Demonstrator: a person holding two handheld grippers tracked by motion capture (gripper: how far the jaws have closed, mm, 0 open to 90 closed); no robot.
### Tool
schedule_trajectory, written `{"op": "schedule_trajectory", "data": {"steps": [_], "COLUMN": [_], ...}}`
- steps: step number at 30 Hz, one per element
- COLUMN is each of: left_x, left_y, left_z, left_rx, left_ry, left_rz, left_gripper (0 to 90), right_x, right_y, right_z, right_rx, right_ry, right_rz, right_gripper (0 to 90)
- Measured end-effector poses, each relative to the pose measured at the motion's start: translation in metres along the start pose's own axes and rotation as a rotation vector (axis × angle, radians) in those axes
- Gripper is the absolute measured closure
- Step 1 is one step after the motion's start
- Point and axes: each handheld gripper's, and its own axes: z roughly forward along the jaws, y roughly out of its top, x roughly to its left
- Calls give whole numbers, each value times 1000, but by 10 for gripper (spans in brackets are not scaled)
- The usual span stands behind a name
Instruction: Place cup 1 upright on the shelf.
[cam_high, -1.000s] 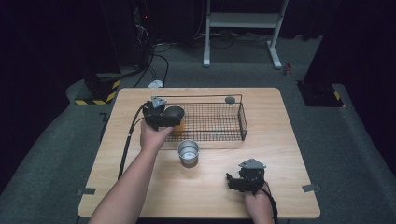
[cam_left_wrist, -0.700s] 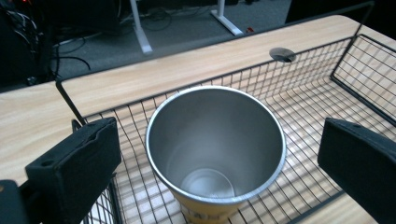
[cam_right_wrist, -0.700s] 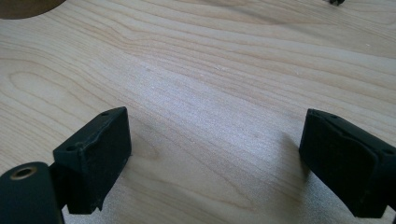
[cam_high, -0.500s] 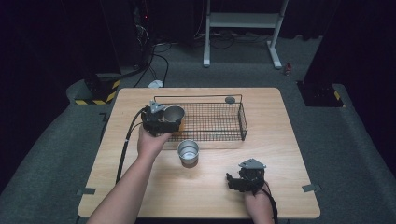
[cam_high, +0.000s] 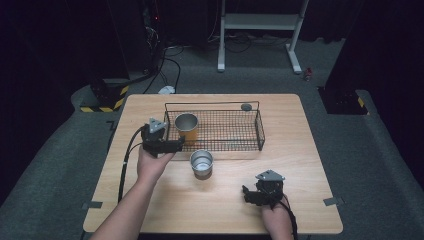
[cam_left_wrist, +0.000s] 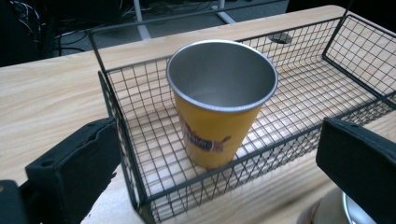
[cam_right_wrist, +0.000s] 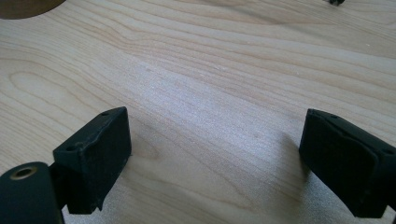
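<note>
A yellow cup (cam_high: 186, 127) with a steel inside stands upright at the left end of the black wire basket (cam_high: 235, 148). My left gripper (cam_high: 178, 145) is open just outside the basket's front left corner, apart from the cup. In the left gripper view the cup (cam_left_wrist: 217, 107) stands behind the basket's wire wall (cam_left_wrist: 140, 154), framed by the two spread jaws. A second, steel cup (cam_high: 201, 163) stands on the table in front of the basket. My right gripper (cam_high: 248, 195) rests low near the front right, open over bare wood (cam_right_wrist: 215, 93).
The wooden table (cam_high: 300, 150) ends close behind the right hand. A small dark round thing (cam_high: 246, 106) lies on the table behind the basket. The steel cup's rim (cam_left_wrist: 334, 215) sits beside the left gripper's right jaw. Most of the basket holds nothing.
The left gripper, which was at the yellow cup over the basket's left end, has let it go and drawn back toward the person. The cup now stands alone. The right gripper stayed put.
</note>
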Motion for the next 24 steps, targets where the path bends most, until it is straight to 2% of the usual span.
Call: {"op": "schedule_trajectory", "data": {"steps": [8,15,24], "left_x": [6,7,9], "left_y": [-17,-28,-49], "left_z": [-12,-21,-30], "left_rx": [7,6,28], "left_ry": [-10,-21,-53], "left_rz": [2,8,10], "left_gripper": [5,5,6], "right_x": [0,0,0], "right_y": [0,0,0], "right_z": [0,0,0], "right_rx": [0,0,0], "right_ry": [0,0,0], "right_rz": [0,0,0], "right_gripper": [91,91,91]}}
